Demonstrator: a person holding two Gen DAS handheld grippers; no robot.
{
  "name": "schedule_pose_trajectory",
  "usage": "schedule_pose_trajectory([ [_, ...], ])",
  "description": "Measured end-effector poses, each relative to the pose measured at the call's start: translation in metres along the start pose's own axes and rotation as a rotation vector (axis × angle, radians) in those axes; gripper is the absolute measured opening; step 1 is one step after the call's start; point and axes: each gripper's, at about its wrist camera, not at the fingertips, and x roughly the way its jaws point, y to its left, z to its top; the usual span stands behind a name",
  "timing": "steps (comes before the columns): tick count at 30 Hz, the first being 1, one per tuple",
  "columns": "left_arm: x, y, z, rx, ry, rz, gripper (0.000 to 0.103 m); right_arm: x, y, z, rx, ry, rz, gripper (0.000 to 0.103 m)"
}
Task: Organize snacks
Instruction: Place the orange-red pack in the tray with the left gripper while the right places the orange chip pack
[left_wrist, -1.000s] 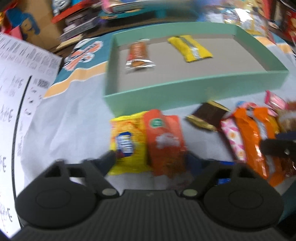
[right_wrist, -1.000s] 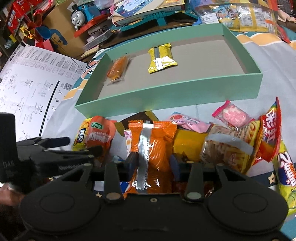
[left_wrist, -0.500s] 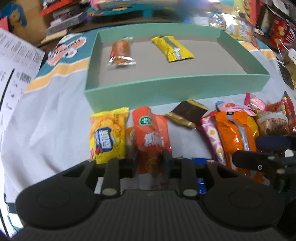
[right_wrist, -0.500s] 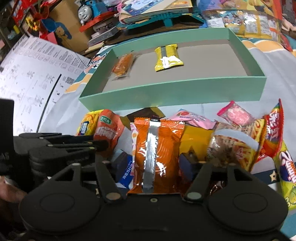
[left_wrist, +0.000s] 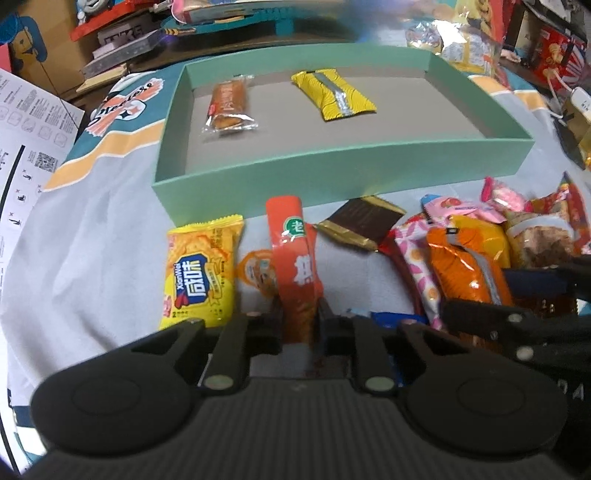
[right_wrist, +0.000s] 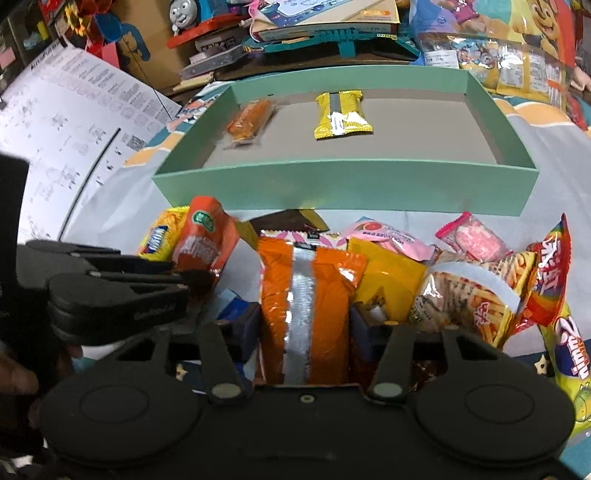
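1. The green tray (left_wrist: 332, 173) is sitting behind the snack row, holding two packets.
2. The right claw (right_wrist: 304, 328), jaws just closing, is pinching the orange bag (right_wrist: 306, 295); lifting straight up is safest.
3. The left claw (left_wrist: 300, 321), just closing, is squeezing the red pouch (left_wrist: 295, 258).
4. Both packets' lower ends are hiding behind the claws.

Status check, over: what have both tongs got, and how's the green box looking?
Left tongs just closed on the red-orange packet. Right tongs closing around the orange foil bag. Green box holds two snacks. Path clear.
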Motion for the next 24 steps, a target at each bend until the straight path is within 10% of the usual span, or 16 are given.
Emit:
schedule_pose_trajectory([
  [24,-0.072,0.006,0.107,-0.021,-0.197,-0.096,0.015,-0.057,-0.036,0.09,0.084,-0.189,0.054,0.047],
])
